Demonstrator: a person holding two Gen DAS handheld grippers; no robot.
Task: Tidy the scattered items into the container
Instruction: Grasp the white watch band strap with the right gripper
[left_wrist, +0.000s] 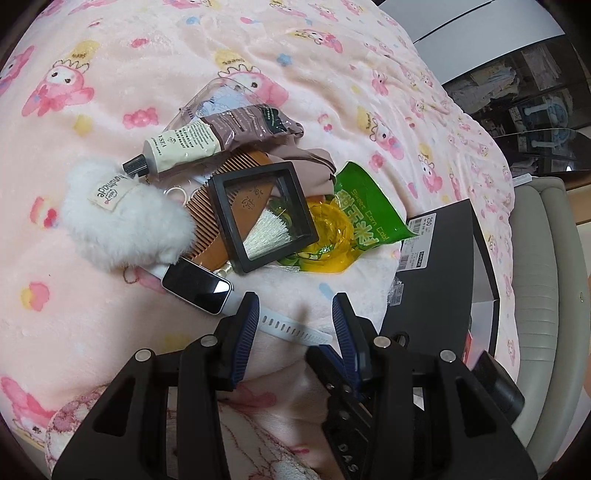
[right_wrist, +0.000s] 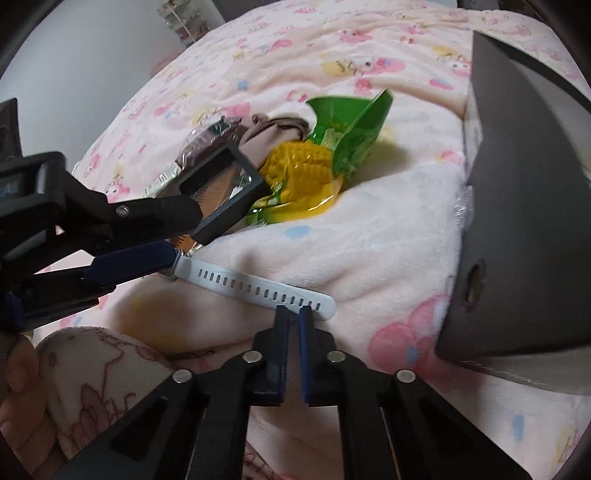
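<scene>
1. Right now your right gripper (right_wrist: 294, 312) is pinched nearly closed at the free end of the white smartwatch strap (right_wrist: 255, 284), its blue pads on either side of the strap's edge.
2. Your left gripper (left_wrist: 295, 308) stands half open above the same strap, just beside the smartwatch (left_wrist: 197, 286) face; nothing is pressed between its pads.
3. The watch lies on the pink cartoon-print blanket (left_wrist: 147, 55), at the near edge of the pile.
4. Beyond the watch sit a black square frame (left_wrist: 262, 216) on a brown comb (left_wrist: 210, 229), a fluffy white pouch (left_wrist: 122, 225), a cream tube (left_wrist: 181, 147) and a green sweet-corn packet (left_wrist: 365, 206).
5. To the right of the watch stands the dark grey box (right_wrist: 524, 206), its side touching the blanket.
</scene>
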